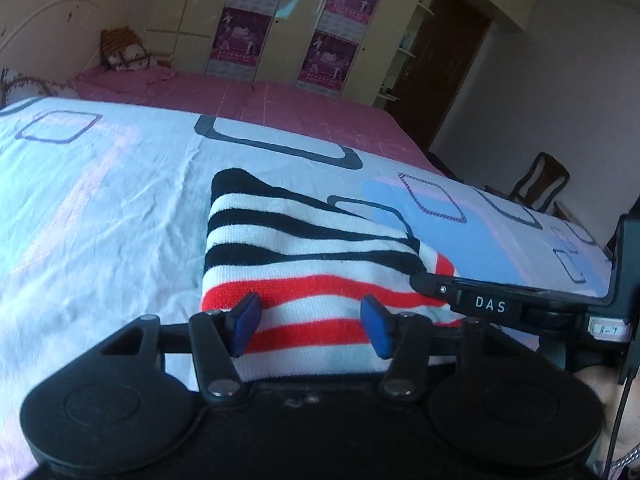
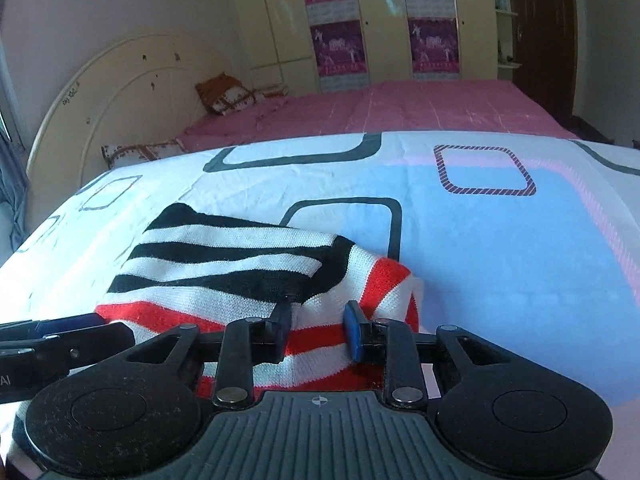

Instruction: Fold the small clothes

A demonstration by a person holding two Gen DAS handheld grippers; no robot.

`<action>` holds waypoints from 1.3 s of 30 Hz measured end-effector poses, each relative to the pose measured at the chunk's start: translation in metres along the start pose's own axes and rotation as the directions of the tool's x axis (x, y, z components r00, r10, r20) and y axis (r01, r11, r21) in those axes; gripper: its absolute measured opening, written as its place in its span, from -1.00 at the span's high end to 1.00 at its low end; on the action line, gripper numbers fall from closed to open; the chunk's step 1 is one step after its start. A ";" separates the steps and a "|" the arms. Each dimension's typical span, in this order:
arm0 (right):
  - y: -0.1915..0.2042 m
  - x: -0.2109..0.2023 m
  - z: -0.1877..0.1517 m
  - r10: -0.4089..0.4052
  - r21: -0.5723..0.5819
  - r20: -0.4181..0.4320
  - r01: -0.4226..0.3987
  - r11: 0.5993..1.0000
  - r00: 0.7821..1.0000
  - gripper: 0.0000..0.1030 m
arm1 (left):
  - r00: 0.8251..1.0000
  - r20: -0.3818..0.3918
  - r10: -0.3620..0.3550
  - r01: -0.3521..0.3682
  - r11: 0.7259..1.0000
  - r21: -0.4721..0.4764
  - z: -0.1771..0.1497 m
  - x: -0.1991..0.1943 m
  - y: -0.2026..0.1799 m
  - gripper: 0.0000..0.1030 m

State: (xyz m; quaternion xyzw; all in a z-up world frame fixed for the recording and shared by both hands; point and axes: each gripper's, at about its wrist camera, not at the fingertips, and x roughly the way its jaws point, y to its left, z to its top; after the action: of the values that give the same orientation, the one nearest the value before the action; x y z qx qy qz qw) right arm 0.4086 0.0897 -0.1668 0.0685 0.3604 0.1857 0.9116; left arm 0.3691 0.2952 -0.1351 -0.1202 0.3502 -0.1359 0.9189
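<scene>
Both wrist cams low over bed sheet (image 1: 100,200), facing wardrobe (image 2: 380,20). Close on striped garment (image 1: 304,248), seen in both views; left cam sits further left.

- Bed (image 2: 440,108) under pink sheet is filling the room, patterned white-blue cover (image 2: 500,232) lying over its near part
- Cream arched headboard (image 2: 120,92) standing at left, pillows (image 2: 226,94) leaning near it
- Cream wardrobe (image 2: 384,20) showing purple posters
- Dark door (image 2: 544,32) at right
- Wooden chair (image 1: 540,184) sitting by white wall
- Daylight coming in

striped knit garment (image 1: 304,276) — folded | black, white, red bands | lying on patterned bedsheet (image 1: 100,208)
</scene>
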 end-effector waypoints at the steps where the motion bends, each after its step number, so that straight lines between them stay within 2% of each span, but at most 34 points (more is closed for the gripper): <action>1: -0.004 -0.001 0.000 0.009 0.020 -0.005 -0.009 1.000 1.000 0.47 | 1.000 -0.001 -0.003 0.003 1.000 0.001 0.000 -0.001 0.000 -0.04; 5: -0.004 -0.020 0.007 0.019 0.051 -0.020 -0.018 0.999 1.000 0.46 | 1.000 -0.005 0.008 -0.008 1.000 0.010 0.004 -0.013 -0.005 -0.05; 8: 0.003 -0.043 0.004 0.013 0.010 -0.002 -0.013 1.000 1.000 0.46 | 1.000 -0.002 0.012 -0.012 1.000 0.008 0.000 -0.028 -0.006 -0.05; 14: 0.018 -0.080 -0.019 0.007 -0.042 0.014 -0.006 0.999 1.000 0.46 | 0.999 -0.015 0.041 -0.040 0.998 0.040 -0.012 -0.051 -0.010 -0.05; 18: 0.023 -0.094 -0.039 -0.034 -0.067 0.016 0.035 0.997 0.999 0.46 | 0.998 -0.028 0.058 -0.056 0.997 0.051 -0.025 -0.064 -0.012 -0.06; 27: 0.019 -0.113 -0.067 -0.061 -0.042 -0.012 0.060 0.997 0.998 0.46 | 0.997 -0.059 0.056 -0.055 0.998 0.019 -0.047 -0.070 -0.003 -0.11; 31: 0.016 -0.105 -0.080 -0.081 -0.053 -0.028 0.080 0.995 0.996 0.47 | 0.997 -0.056 0.057 -0.054 0.998 0.044 -0.051 -0.069 -0.005 -0.13; 35: 0.022 -0.105 -0.074 -0.100 -0.039 -0.037 0.099 0.994 0.994 0.47 | 0.996 -0.069 0.057 -0.055 0.998 0.033 -0.049 -0.066 -0.003 -0.15; 38: 0.032 -0.106 -0.083 -0.122 -0.127 -0.041 0.116 0.985 0.992 0.47 | 0.995 -0.075 0.064 -0.061 0.997 0.040 -0.048 -0.070 -0.005 -0.15; 39: 0.027 -0.104 -0.088 -0.116 -0.112 -0.039 0.111 0.988 0.993 0.46 | 0.995 -0.076 0.067 -0.064 0.997 0.043 -0.049 -0.070 -0.007 -0.16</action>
State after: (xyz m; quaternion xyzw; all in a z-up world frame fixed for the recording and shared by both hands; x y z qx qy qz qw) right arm 0.2703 0.0737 -0.1582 -0.0064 0.3735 0.1546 0.9146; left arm 0.2850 0.3060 -0.1258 -0.0847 0.3866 -0.1173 0.9108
